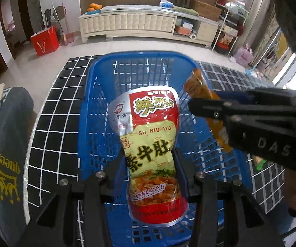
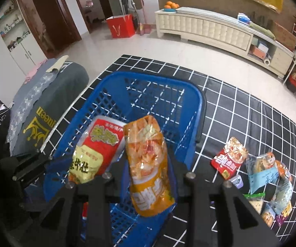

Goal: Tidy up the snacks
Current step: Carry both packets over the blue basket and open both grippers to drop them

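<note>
Both hands are working over the blue basket, which is sitting on the black grid-patterned table. The left hand-held gripper is pinching a red and yellow snack pouch around its middle, jaws narrowed onto it, and is holding it above the basket's mesh floor, inside the rim. The right hand-held gripper is likewise clamping an orange snack packet, which is hanging over the basket just to the right of the red pouch; in the left wrist view the same orange packet is poking out past the right tool's dark fingers above the basket's right wall. Judging by this, the task is partway along at most: two packets are being carried over the basket but neither is lying in it yet, and the part of the basket floor that is showing is looking empty, though the tools are hiding its near end. Outside the basket, to its right on the table, a red packet and a loose pile of assorted packets are waiting to be gathered. So most of the sorting is probably lying ahead: releasing these two, then fetching the rest.
</note>
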